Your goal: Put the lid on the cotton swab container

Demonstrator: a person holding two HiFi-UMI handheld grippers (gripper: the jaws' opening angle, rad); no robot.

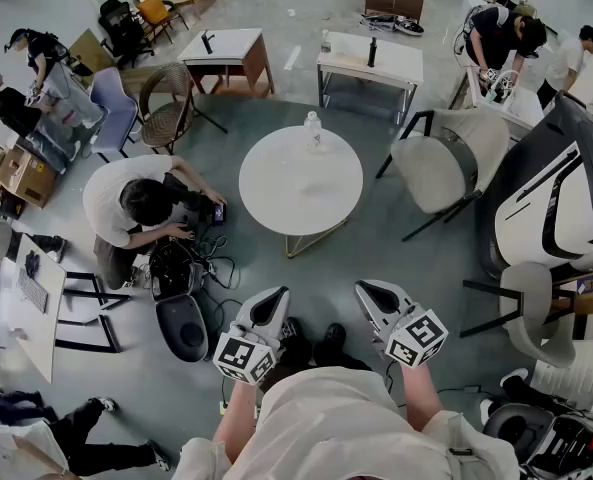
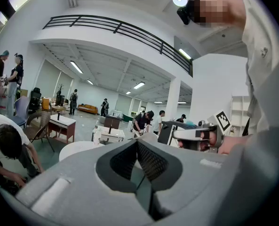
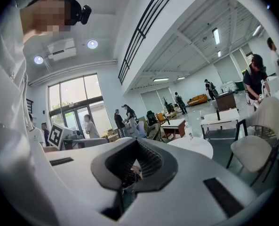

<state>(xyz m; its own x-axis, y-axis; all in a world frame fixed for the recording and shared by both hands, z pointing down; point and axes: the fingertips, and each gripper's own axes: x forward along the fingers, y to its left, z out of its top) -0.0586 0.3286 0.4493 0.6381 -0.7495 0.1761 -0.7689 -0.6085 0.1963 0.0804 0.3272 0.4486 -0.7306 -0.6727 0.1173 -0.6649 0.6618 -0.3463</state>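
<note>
Grey moulded fingers (image 2: pixel 151 163) of the left gripper (image 2: pixel 137 143) are pressed together with nothing between them. The right gripper (image 3: pixel 137 143) is in the same condition: fingers (image 3: pixel 151 160) together, nothing gripped. Both grippers are held close in front of the person's body, side by side but apart, roughly level and aimed forward. Each marker cube (image 1: pixel 244 356) faces up toward the head camera.

Ahead of the grippers, well apart from both, stands a round white worktop (image 1: pixel 276 193) on a grey-green floor (image 1: pixel 406 268). A small clear container (image 1: pixel 313 128) stands upright near the worktop's far edge; its lid cannot be made out at this size. A beige chair (image 1: pixel 441 168) sits to the right of the worktop. A crouching person (image 1: pixel 126 203) works over cables and equipment on the floor to the left.

The room is a large open hall with white walls, a railed upper gallery (image 2: pixel 130 32) and ceiling strip lights. Rectangular tables (image 1: pixel 371 58) stand farther back, with several people near them.
</note>
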